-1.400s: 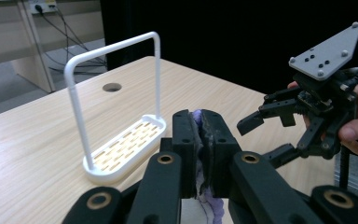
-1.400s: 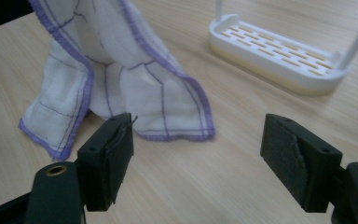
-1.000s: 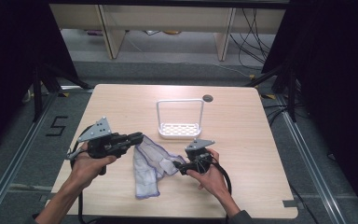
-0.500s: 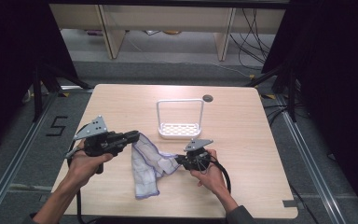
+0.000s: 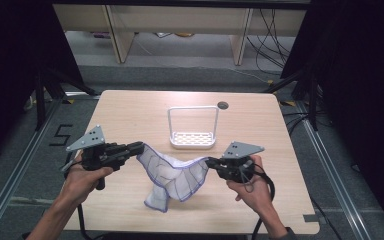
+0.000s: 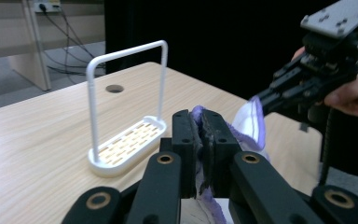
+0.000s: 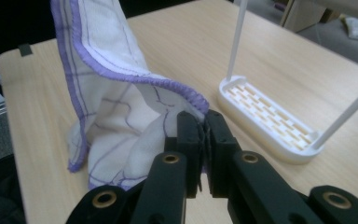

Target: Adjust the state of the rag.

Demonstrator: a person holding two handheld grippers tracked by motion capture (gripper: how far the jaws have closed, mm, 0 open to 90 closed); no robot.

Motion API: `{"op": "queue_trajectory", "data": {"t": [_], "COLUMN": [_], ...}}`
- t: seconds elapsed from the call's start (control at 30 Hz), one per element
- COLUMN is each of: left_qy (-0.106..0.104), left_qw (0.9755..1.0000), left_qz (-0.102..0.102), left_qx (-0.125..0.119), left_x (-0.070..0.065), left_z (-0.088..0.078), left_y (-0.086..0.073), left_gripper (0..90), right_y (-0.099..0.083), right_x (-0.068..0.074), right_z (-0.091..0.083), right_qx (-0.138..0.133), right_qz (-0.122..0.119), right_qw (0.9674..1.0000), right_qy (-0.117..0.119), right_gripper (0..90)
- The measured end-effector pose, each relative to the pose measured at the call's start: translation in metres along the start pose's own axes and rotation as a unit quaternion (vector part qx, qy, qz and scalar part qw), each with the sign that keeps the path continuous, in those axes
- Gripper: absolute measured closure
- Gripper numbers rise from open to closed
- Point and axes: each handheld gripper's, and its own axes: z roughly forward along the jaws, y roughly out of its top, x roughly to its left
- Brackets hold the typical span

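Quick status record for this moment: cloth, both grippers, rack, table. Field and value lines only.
cloth: white with purple edging, strung between both grippers, middle sagging to the table
left gripper: shut on cloth corner
right gripper: jaws have just closed on the opposite corner, lifted
rack: white, with tall handle, empty, behind the cloth
table: light wood

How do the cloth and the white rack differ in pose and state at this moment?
The cloth is soft and hangs sagging between the left gripper and the right gripper; the white rack is rigid and stands upright, untouched. The cloth has purple edging; the rack is plain white. Both are mainly white.
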Motion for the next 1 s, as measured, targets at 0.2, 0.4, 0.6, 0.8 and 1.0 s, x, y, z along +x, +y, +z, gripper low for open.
{"op": "queue_trajectory", "data": {"t": [0.2,0.4,0.6,0.8,1.0], "left_qy": [-0.038,-0.071,-0.047,0.022,0.05], "left_qw": [0.999,0.9967,0.9987,0.9986,0.9949], "left_qz": [-0.015,-0.02,-0.017,-0.005,-0.008], "left_qx": [-0.015,-0.032,-0.01,0.047,0.087], "left_x": [-0.016,-0.031,-0.021,0.016,0.037], "left_z": [-0.012,-0.024,-0.007,0.047,0.081], "left_y": [0.006,0.015,0.01,-0.015,-0.036], "left_gripper": [84.0,84.1,84.0,84.0,83.8], "right_y": [0.018,0.028,0.025,0.003,-0.012], "right_x": [0.006,0.011,0.0,-0.041,-0.066], "right_z": [-0.052,-0.09,-0.081,-0.019,0.028], "right_qx": [-0.027,-0.052,-0.02,0.026,0.076], "right_qz": [-0.003,-0.005,0.003,0.057,0.061], "right_qw": [0.9996,0.9985,0.9998,0.9974,0.9924], "right_qy": [0.011,0.014,-0.002,-0.037,-0.074], "right_gripper": [86.7,86.8,86.8,86.7,86.7]}}
